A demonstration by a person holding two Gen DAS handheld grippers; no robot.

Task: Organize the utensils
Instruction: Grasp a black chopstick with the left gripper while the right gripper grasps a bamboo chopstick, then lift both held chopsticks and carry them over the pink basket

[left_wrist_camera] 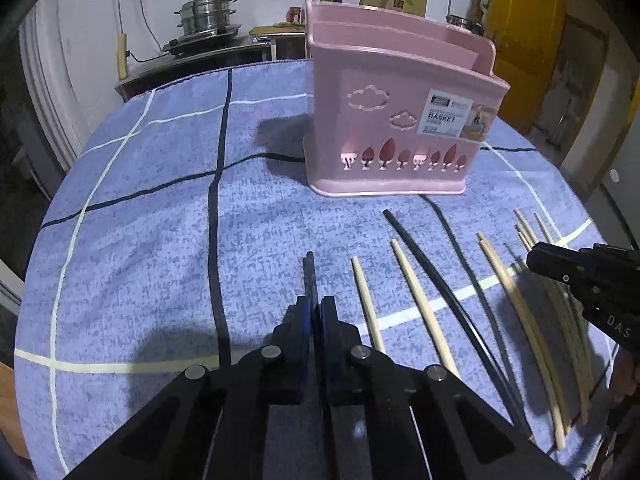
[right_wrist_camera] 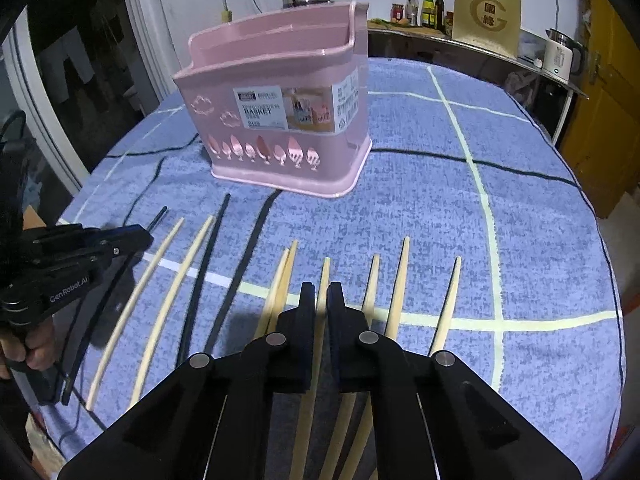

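Note:
A pink plastic utensil basket (left_wrist_camera: 400, 112) (right_wrist_camera: 280, 100) stands upright on the blue checked tablecloth (left_wrist_camera: 160, 220). In front of it, several pale wooden chopsticks (left_wrist_camera: 420, 300) (right_wrist_camera: 400, 280) and black chopsticks (left_wrist_camera: 432, 280) (right_wrist_camera: 208, 264) lie side by side. My left gripper (left_wrist_camera: 316, 304) is shut on a dark chopstick (left_wrist_camera: 310, 272), whose tip pokes out past the fingers. In the right wrist view the left gripper (right_wrist_camera: 146, 236) sits at the far left with that dark tip (right_wrist_camera: 160, 214) showing. My right gripper (right_wrist_camera: 322, 292) is shut on a pale wooden chopstick (right_wrist_camera: 324, 272); it also appears as the right gripper (left_wrist_camera: 534, 258) at the right edge.
A counter behind the table carries a steel steamer pot (left_wrist_camera: 208, 16), bottles (right_wrist_camera: 428, 8), a gold box (right_wrist_camera: 488, 16) and a white kettle (right_wrist_camera: 560, 54). A hand (right_wrist_camera: 28, 348) holds the left gripper's handle. The round table's edge curves away on both sides.

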